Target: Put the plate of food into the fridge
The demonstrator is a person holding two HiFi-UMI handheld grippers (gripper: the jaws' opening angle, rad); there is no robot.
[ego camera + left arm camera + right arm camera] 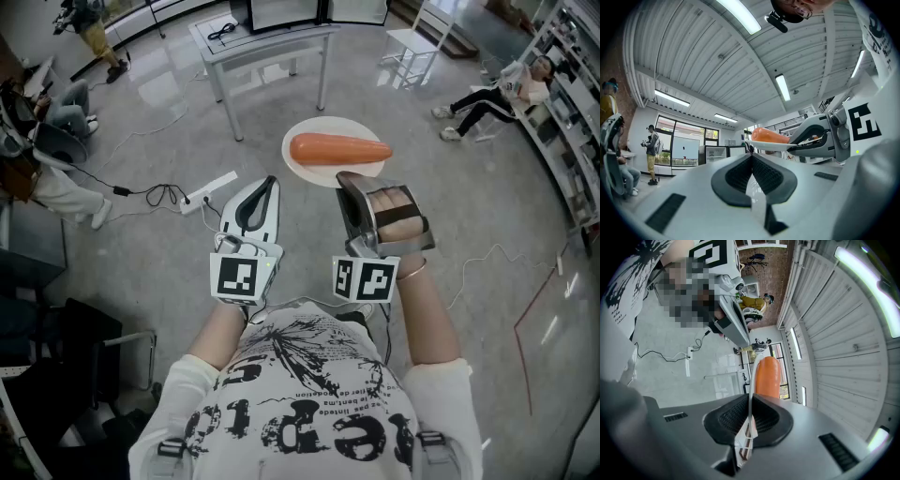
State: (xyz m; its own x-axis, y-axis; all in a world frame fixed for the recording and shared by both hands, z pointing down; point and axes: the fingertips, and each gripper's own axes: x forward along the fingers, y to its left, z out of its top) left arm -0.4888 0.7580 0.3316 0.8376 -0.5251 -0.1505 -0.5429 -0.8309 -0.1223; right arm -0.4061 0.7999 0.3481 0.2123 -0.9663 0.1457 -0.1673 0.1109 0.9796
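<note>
The step in hand looks like the carry: the plate (328,127) is up in the air over the floor, and no fridge can be made out for certain in any view.

Left of the plate and just short of its near rim, the left gripper (270,183) hangs clenched on nothing, its ribbed pads (765,174) pressed together. It is the free tool, so opening the fridge door would likely fall to it.

The plate is white and shallow, and it holds a single piece of food (339,149), orange, long and carrot-like, lying across its middle. Nothing else is on it.

At the plate's near right rim, the right gripper (349,178) grasps the thin edge between its pads, and that one pinch carries the whole plate. The next move calls for keeping the plate level, since the rounded food could roll off if it tips.
</note>
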